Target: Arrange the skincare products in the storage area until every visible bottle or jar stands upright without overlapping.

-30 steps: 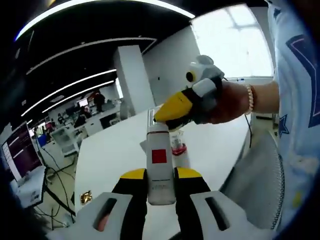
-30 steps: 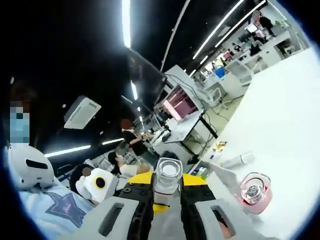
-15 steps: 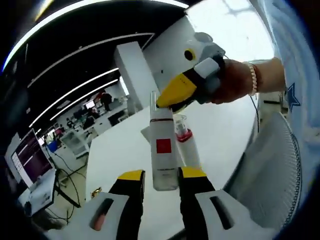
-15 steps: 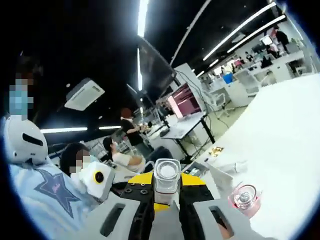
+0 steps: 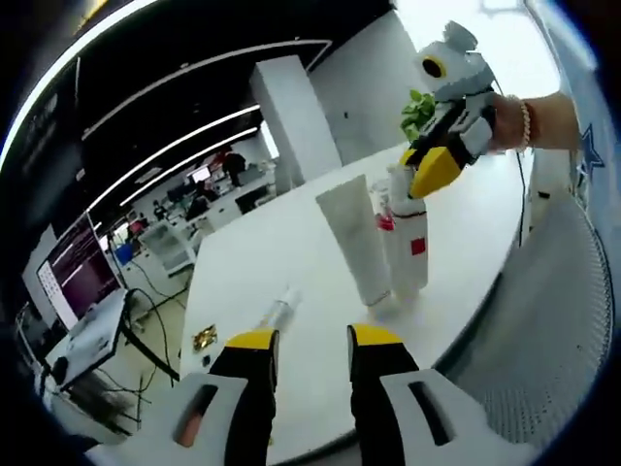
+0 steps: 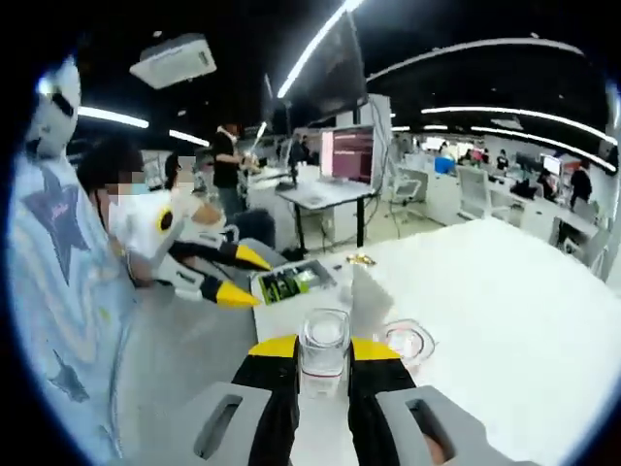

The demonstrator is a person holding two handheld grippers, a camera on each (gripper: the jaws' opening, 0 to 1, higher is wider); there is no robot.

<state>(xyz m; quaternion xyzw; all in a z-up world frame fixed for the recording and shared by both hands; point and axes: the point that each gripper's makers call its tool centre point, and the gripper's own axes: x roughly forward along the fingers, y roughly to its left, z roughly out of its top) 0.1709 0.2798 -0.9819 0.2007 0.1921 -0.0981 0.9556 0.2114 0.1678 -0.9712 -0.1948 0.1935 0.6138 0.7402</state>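
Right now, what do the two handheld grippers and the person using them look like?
Each gripper has black jaws with yellow tips on a pale grey body with slot cutouts: left gripper, right gripper. The hand on the right gripper wears a beaded bracelet. The person's pale blue top has dark star prints.

White bottle, red square; cap seemingly clear.

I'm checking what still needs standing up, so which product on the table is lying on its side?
The small clear tube, flat on the table nearest the left gripper; the white tube and red-square bottle stand upright.
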